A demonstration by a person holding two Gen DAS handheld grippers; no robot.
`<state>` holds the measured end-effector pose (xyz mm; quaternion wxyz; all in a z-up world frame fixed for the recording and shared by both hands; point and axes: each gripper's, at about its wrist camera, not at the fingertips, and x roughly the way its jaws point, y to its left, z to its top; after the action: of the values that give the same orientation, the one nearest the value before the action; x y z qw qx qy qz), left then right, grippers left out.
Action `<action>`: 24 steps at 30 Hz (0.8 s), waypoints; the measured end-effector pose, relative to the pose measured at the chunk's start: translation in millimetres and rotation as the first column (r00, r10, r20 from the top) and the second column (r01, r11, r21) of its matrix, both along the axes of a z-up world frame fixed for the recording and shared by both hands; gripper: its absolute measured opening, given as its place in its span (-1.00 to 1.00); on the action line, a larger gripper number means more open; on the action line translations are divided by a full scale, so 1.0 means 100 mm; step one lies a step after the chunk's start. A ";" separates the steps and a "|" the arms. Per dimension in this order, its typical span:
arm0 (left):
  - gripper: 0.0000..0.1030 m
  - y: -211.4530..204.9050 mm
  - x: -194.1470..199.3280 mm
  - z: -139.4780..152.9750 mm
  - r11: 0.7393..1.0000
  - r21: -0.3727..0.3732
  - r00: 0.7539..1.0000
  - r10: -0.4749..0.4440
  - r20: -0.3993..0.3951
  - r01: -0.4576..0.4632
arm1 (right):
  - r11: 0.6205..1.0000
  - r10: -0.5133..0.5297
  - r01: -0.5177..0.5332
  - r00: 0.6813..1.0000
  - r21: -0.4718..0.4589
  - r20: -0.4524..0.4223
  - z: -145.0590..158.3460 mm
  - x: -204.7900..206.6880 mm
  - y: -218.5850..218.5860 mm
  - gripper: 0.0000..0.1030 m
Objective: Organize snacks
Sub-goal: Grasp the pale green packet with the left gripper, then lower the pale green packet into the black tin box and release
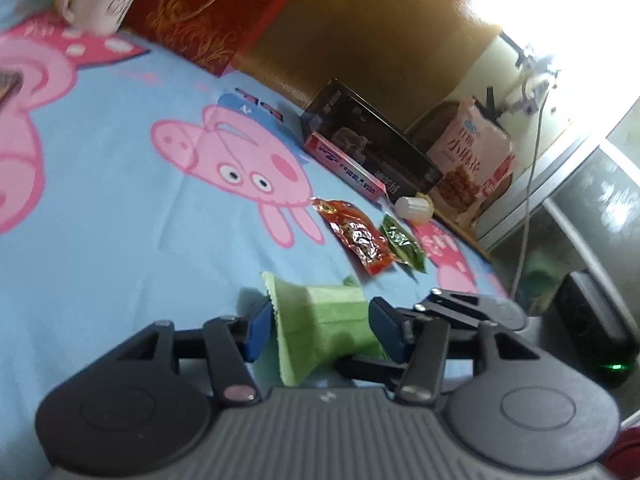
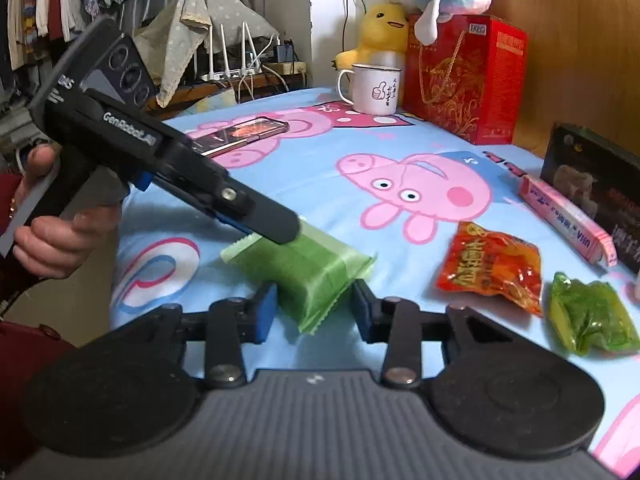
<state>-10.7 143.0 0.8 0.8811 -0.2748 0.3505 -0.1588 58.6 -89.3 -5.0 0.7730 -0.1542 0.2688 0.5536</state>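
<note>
Both your claws are on the same green snack pack [image 2: 304, 268], one at each end. It lies flat on the blue pig-print sheet [image 2: 320, 184].

Left claw [image 1: 320, 320]: the pack's end sits between the blue pads. The pad [image 1: 260, 330] on the left of the view touches the crimped edge; the other pad looks just beside the wrapper. I can't tell if it's really clamped.

Right claw [image 2: 314, 308]: jaws narrow, the near crimped end of the pack between them. There's a small gap at the right pad [image 2: 362, 312], so it isn't pinching. From this view your left claw comes in from the upper left, tip down on the far end of the pack, your hand [image 2: 52, 236] on its grip.

Other snacks lie well apart to the right: orange pack [image 2: 492, 268], then a darker green pack [image 2: 592, 316] just beside it. The pink box [image 2: 568, 220] and black box [image 2: 592, 184] are behind them.
</note>
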 end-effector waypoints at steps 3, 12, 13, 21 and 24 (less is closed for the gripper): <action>0.01 -0.09 0.13 0.01 0.999 -0.009 0.999 -0.038 -0.009 0.038 | 0.999 -0.032 0.032 0.999 -0.001 0.010 0.02 -0.01 -0.09 -0.26; 0.01 -0.87 0.59 -0.02 0.969 0.005 0.969 -0.245 -0.008 0.245 | 0.970 -0.242 0.242 0.970 0.016 -0.020 0.02 0.09 -0.79 -0.30; 0.01 -0.97 0.63 -0.02 0.962 0.015 0.962 -0.274 -0.008 0.274 | 0.964 -0.265 0.266 0.964 0.018 -0.028 0.01 0.09 -0.88 -0.30; 0.01 -1.29 1.05 0.33 0.933 0.081 0.932 -0.355 0.067 0.350 | 0.918 -0.389 0.390 0.921 0.071 -0.035 0.15 0.29 -1.18 -0.32; 0.01 -1.27 1.32 0.59 0.939 0.116 0.931 -0.338 0.136 0.324 | 0.897 -0.419 0.418 0.908 0.145 -0.022 0.30 0.57 -1.15 -0.32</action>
<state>121.7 16.4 59.7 0.8778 -0.1579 0.3299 -0.3094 116.0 -204.3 25.4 0.8843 -0.0383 0.2508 0.3921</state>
